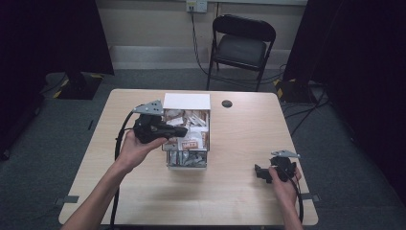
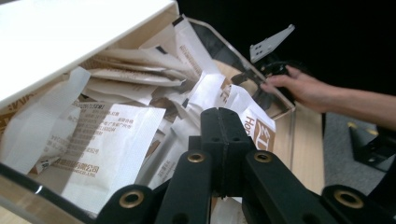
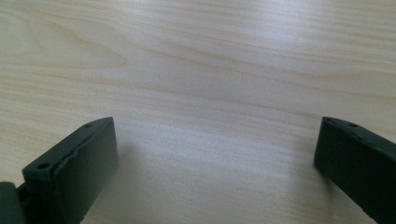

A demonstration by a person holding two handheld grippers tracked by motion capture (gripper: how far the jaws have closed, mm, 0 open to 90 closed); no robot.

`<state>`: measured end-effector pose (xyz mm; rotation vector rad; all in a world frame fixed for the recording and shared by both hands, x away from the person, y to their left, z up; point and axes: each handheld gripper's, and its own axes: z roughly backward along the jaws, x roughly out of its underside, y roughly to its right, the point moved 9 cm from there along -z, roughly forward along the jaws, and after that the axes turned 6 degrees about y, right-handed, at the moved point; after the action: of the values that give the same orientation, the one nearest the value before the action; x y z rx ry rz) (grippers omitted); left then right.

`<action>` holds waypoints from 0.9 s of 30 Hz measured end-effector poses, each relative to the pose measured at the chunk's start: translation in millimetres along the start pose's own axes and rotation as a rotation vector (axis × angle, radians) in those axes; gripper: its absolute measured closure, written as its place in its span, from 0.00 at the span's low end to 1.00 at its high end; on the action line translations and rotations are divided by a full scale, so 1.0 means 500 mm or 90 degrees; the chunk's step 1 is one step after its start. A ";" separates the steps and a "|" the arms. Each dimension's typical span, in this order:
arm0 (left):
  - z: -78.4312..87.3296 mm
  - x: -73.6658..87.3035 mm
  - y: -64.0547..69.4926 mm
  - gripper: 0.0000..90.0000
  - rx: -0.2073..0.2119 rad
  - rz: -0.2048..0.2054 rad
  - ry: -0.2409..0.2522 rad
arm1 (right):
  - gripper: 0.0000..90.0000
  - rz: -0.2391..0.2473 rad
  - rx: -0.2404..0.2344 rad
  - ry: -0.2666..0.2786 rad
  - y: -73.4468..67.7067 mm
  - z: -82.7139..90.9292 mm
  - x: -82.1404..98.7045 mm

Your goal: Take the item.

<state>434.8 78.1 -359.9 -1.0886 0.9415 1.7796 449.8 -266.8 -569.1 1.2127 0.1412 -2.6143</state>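
Left gripper (image 2: pixel 223 122) jaws pressed together, sachets (image 2: pixel 112 149) possibly pinched, tips hidden

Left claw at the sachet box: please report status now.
Left claw shut over the sachets, nothing visibly gripped. Right claw open, low over the bare table. Box open, nothing blocking.

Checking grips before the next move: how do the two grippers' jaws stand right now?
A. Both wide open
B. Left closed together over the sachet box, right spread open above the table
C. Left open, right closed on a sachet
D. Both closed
B: the left gripper has its jaws pressed together over the sachets in the clear box; the right gripper has its jaws wide apart over bare table.
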 end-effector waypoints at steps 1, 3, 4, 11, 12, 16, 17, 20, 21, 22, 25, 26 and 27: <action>0.002 -0.001 0.000 1.00 0.003 0.002 0.003 | 0.00 0.000 0.000 0.000 0.000 0.000 0.000; 0.005 -0.006 0.002 1.00 0.012 0.013 0.016 | 0.00 0.000 0.000 0.000 0.000 0.000 0.000; 0.007 -0.008 0.003 1.00 0.016 0.019 0.022 | 0.00 0.000 0.000 0.000 0.000 0.000 0.000; 0.013 -0.015 0.009 1.00 0.035 0.026 0.041 | 0.00 0.000 0.000 0.000 0.000 0.000 0.000; 0.013 -0.016 0.009 1.00 0.035 0.026 0.042 | 0.00 0.000 0.000 0.000 0.000 0.000 0.000; 0.017 -0.021 0.008 1.00 0.030 0.036 0.053 | 0.00 0.000 0.000 0.000 0.000 0.000 0.000; 0.019 -0.022 0.009 1.00 0.031 0.040 0.058 | 0.00 0.000 0.000 0.000 0.000 0.000 0.000; 0.026 -0.024 0.010 1.00 0.037 0.042 0.067 | 0.00 0.000 0.000 0.000 0.000 0.000 0.000; 0.028 -0.025 0.010 1.00 0.039 0.043 0.068 | 0.00 0.000 0.000 0.000 0.000 0.000 0.000; 0.032 -0.027 0.010 1.00 0.037 0.043 0.073 | 0.00 0.000 0.000 0.000 0.000 0.000 0.000; 0.038 -0.032 0.013 1.00 0.037 0.045 0.083 | 0.00 0.000 0.000 0.000 0.000 0.000 0.000; 0.041 -0.034 0.013 1.00 0.036 0.040 0.084 | 0.00 0.000 0.000 0.000 0.000 0.000 0.000; 0.044 -0.036 0.015 1.00 0.036 0.039 0.085 | 0.00 0.000 0.000 0.000 0.000 0.000 0.000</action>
<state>426.3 90.3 -334.3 -1.1654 1.1106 1.7355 449.7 -266.8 -569.1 1.2124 0.1413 -2.6144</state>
